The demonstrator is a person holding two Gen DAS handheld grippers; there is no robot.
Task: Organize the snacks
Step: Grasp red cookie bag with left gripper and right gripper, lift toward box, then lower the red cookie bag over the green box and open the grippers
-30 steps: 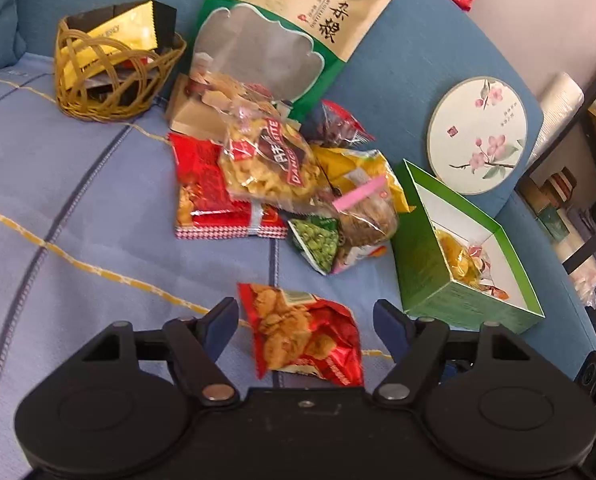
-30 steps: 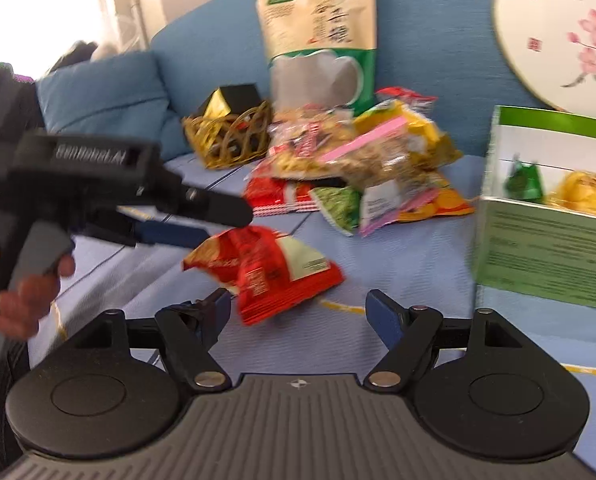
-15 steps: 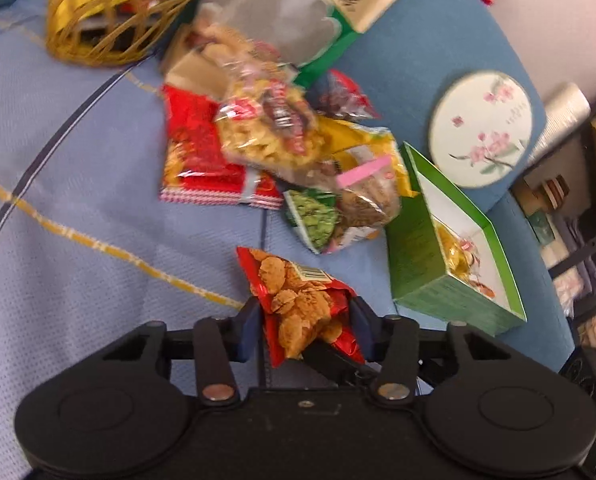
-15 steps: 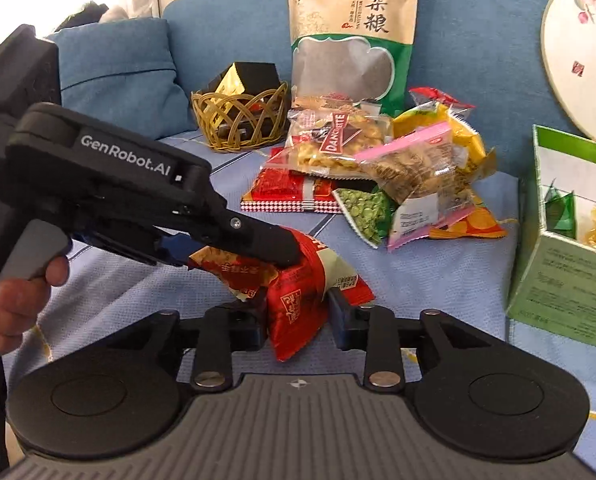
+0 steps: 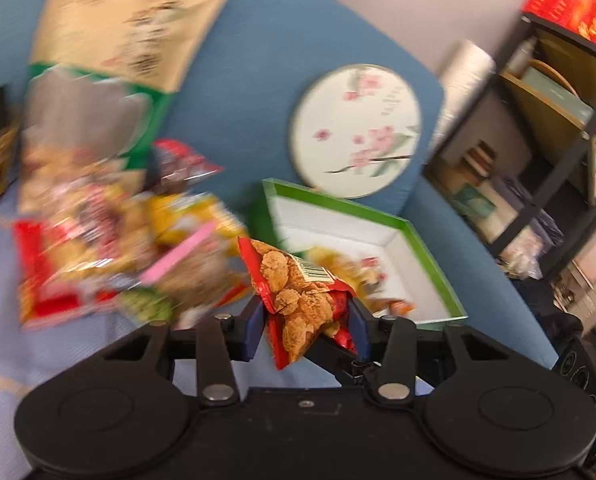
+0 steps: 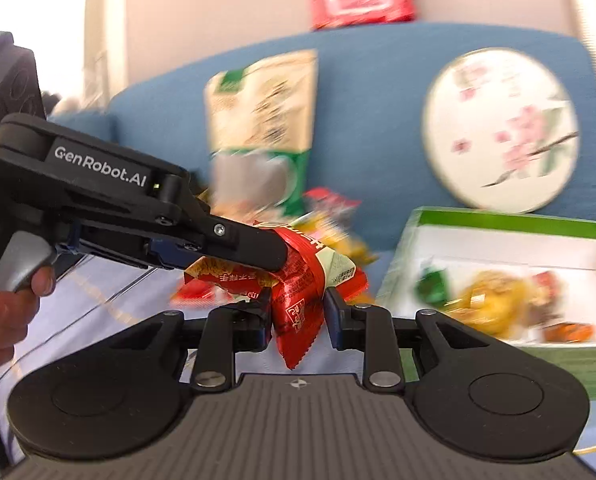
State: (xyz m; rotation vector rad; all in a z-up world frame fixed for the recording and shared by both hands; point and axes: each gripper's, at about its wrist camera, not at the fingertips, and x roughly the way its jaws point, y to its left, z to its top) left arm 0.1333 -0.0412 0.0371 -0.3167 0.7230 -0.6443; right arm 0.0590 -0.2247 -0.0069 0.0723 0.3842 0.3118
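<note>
A red snack pack (image 5: 294, 292) printed with fried pieces hangs in the air over the blue sofa, held from both sides. My left gripper (image 5: 305, 320) is shut on its lower part. In the right wrist view the same pack (image 6: 298, 272) sits between the jaws of my right gripper (image 6: 298, 314), which are closing, and the pads press its sides. One of the left gripper's fingers (image 6: 238, 242) reaches in from the left and lies over the pack's top. The open green box (image 5: 337, 204) with white inside stands just behind, with several snacks inside.
A blurred pile of snack bags (image 5: 118, 220) lies left of the box, with a tall beige and green bag (image 5: 110, 40) against the backrest. A round flowered disc (image 5: 355, 128) leans behind the box. Dark shelves (image 5: 557, 120) stand at right. A hand (image 6: 2, 312) holds the left gripper.
Both grippers were open around the red pack on the seat; they closed on it and lifted it toward the green box. The view swung right and upward.
</note>
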